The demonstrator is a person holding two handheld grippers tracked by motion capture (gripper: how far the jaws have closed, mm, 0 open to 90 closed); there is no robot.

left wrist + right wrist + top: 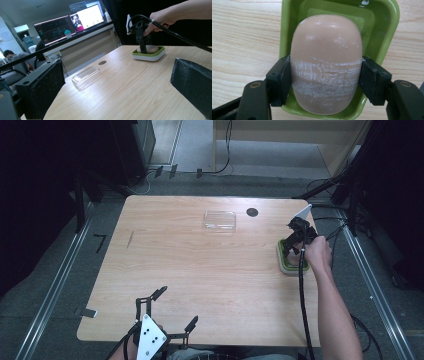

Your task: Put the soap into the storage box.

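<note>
While my right gripper (325, 75) has its fingers (278, 80) clenched on the soap bar (325, 62) sitting in its green dish (387, 25) near the surface's (200, 270) right edge, I lift straight up, left gripper (170, 307) released and idle.

Soap (326, 65) sides hidden behind the jaw pads of the right gripper (326, 82); green dish (384, 27) cut off at top and bottom edge. Left gripper (172, 312) body cut off at bottom edge. Monitors (70, 22) too blurred to read.
</note>
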